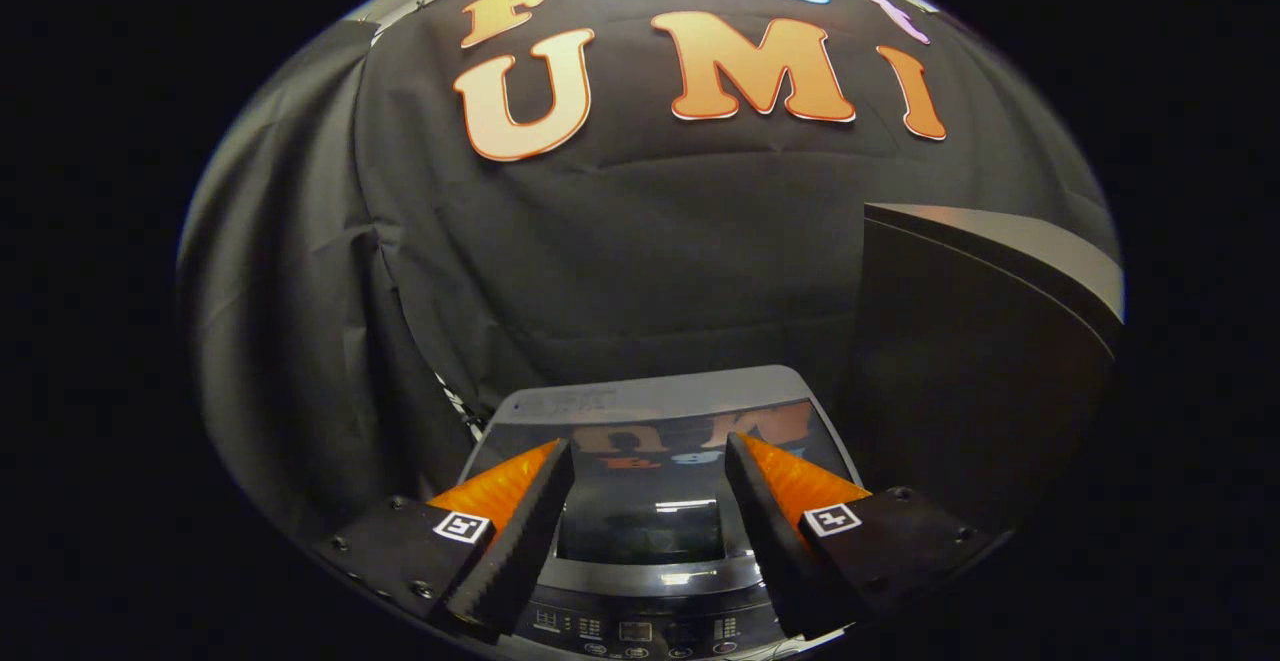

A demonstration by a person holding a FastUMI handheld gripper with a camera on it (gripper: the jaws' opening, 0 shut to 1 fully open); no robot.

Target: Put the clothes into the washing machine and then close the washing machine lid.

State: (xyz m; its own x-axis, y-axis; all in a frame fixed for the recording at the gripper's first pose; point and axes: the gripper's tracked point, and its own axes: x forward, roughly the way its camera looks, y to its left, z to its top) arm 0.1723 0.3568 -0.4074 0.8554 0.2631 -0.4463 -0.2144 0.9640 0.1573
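Observation:
A grey top-loading washing machine [650,396] stands just ahead of and below my fingers. Its glossy dark lid [645,486] lies flat and shut, mirroring the booth wall. A control panel [640,629] with small buttons and a display runs along the near edge, between my fingers. My gripper [648,453] hovers above the lid, open, with nothing between its fingers. I see no clothes in view.
A tall dark cabinet or panel [985,361] with a lighter top edge stands right of the machine, close beside it. Black cloth [600,261] hangs behind and to the left of the machine.

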